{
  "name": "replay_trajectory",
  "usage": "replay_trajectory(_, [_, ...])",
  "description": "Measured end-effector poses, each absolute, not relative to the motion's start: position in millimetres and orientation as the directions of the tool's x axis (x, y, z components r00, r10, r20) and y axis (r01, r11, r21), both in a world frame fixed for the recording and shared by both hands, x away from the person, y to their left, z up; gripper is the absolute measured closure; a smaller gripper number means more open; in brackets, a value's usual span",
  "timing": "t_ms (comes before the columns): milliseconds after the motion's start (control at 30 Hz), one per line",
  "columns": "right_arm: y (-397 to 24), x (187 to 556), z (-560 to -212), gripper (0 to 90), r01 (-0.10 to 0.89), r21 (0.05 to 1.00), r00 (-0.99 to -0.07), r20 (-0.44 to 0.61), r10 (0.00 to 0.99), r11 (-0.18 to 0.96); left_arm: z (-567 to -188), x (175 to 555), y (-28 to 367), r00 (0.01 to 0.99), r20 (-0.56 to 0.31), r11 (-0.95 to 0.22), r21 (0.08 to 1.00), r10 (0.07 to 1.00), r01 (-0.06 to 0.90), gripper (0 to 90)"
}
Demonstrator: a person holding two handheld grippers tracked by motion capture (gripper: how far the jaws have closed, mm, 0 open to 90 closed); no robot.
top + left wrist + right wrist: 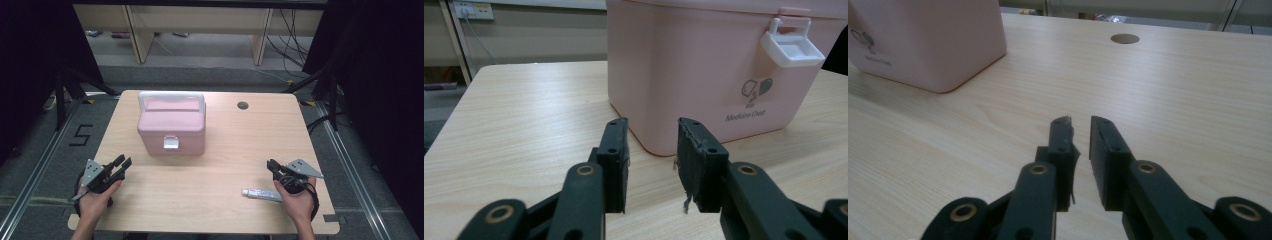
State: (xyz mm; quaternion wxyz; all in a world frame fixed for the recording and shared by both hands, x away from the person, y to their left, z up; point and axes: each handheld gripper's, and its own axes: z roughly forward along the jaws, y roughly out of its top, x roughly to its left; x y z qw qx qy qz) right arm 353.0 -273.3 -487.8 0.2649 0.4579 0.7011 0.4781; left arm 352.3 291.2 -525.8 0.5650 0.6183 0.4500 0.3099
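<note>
A pink medicine chest (170, 127) with a white latch (171, 143) and a white handle (171, 96) stands shut on the wooden table (225, 150), left of middle. My left gripper (124, 160) hovers at the front left and points toward the chest (694, 70); its jaws stand open and empty (651, 125). My right gripper (270, 163) is at the front right, its jaws (1080, 120) only a narrow gap apart with nothing between them. A white tube (261, 194) lies on the table just left of the right hand.
A round cable hole (243, 105) sits near the table's far edge, right of the chest. Table legs and cables lie beyond the far edge, with dark curtains on both sides.
</note>
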Motion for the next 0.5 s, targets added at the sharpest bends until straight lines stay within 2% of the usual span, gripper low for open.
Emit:
replay_trajectory(133, [-272.1, 354.7, -480.4, 90.0, 0.382, 0.914, -0.454, 0.055, 0.889, 0.139, -522.2, 354.4, 292.5, 0.414, -0.137, 0.060, 0.979, 0.900, 0.194, 71.7])
replay_trajectory(167, [-269.3, 352.7, -478.5, 90.0, 0.406, 0.907, -0.441, 0.084, 0.894, 0.115, -520.0, 354.9, 293.5, 0.412, -0.137, 0.061, 0.980, 0.901, 0.192, 73.4])
replay_trajectory(200, [-271.1, 354.7, -475.9, 90.0, 0.383, 0.910, -0.445, 0.033, 0.895, 0.157, -517.7, 355.1, 293.9, 0.404, -0.141, 0.064, 0.978, 0.904, 0.197, 75.2])
replay_trajectory(233, [-268.7, 356.2, -474.1, 90.0, 0.389, 0.909, -0.454, 0.046, 0.890, 0.152, -516.3, 355.6, 294.2, 0.401, -0.141, 0.063, 0.978, 0.905, 0.200, 78.3])
replay_trajectory(400, [-262.8, 358.4, -468.3, 90.0, 0.388, 0.909, -0.465, 0.050, 0.884, 0.152, -509.7, 360.6, 293.7, 0.404, -0.142, 0.069, 0.979, 0.904, 0.191, 80.1])
replay_trajectory(500, [-259.7, 361.9, -462.3, 90.0, 0.358, 0.915, -0.472, 0.006, 0.882, 0.185, -504.6, 365.9, 292.9, 0.405, -0.132, 0.056, 0.980, 0.905, 0.193, 82.4])
